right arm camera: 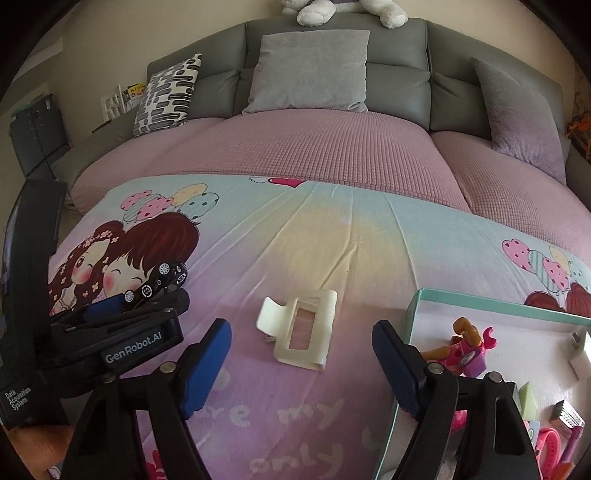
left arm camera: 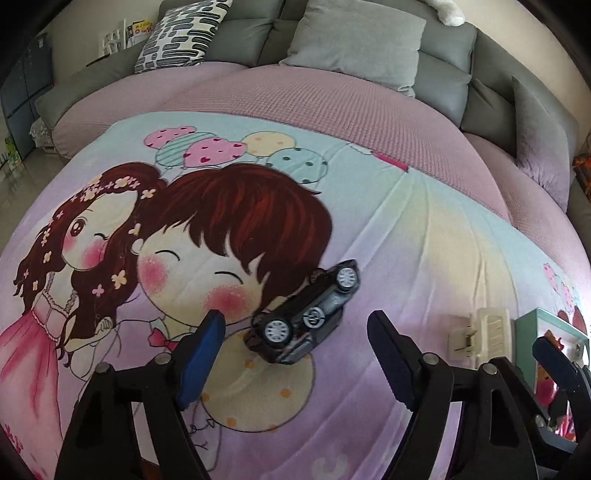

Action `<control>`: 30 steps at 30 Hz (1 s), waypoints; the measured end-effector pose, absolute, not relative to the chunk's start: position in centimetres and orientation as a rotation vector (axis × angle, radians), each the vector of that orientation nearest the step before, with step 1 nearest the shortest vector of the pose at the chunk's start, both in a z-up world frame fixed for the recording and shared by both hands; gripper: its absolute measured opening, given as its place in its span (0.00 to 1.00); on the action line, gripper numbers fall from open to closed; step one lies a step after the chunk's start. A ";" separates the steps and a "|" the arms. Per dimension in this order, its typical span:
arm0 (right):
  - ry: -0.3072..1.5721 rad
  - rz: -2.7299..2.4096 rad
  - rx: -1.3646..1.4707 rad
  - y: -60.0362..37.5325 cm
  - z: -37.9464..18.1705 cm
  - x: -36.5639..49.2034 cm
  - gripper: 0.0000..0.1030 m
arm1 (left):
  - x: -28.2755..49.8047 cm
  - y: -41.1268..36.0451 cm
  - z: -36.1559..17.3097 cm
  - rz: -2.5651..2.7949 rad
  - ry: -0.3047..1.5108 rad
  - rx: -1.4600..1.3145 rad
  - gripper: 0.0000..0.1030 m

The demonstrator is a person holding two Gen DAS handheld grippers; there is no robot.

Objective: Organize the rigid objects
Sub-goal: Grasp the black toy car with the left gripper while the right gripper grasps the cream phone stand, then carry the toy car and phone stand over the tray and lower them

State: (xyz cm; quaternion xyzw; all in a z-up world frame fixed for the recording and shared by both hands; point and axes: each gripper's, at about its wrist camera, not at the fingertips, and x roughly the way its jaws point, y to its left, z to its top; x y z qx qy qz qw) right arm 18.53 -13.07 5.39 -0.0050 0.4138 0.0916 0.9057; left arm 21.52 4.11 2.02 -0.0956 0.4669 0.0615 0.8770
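Note:
A black toy car (left arm camera: 306, 314) lies on its side on the cartoon blanket (left arm camera: 406, 258), just ahead of my open, empty left gripper (left arm camera: 295, 343). The car also shows in the right wrist view (right arm camera: 159, 282), beyond the left gripper (right arm camera: 122, 314). A cream hair claw clip (right arm camera: 301, 330) lies on the blanket ahead of my open, empty right gripper (right arm camera: 301, 354); it shows at the right in the left wrist view (left arm camera: 480, 332). A teal-rimmed white box (right arm camera: 480, 299) at the right holds a pink toy figure (right arm camera: 467, 350) and other small items.
Grey pillows (right arm camera: 310, 70), a patterned pillow (right arm camera: 166, 96) and a grey headboard (right arm camera: 399, 85) stand at the far end of the pink bed cover (right arm camera: 314, 147). A plush toy (right arm camera: 343, 11) sits on the headboard. The right gripper's finger (left arm camera: 557, 358) shows beside the box (left arm camera: 532, 332).

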 end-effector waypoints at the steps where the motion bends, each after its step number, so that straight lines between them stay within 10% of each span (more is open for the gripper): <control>1: 0.860 0.192 -0.005 -13.0 5.2 18.7 0.78 | 21.5 4.2 2.0 0.131 0.969 -0.198 0.78; 9: 0.884 0.181 0.001 -12.7 4.1 19.5 0.67 | 21.8 4.0 1.7 0.110 0.937 -0.184 0.76; 14: 0.895 0.190 0.027 -12.9 3.8 19.7 0.49 | 21.8 4.3 1.7 0.111 0.925 -0.193 0.49; 30: 0.851 0.182 0.077 -14.3 5.8 18.2 0.49 | 20.3 3.9 4.8 0.091 0.839 -0.204 0.43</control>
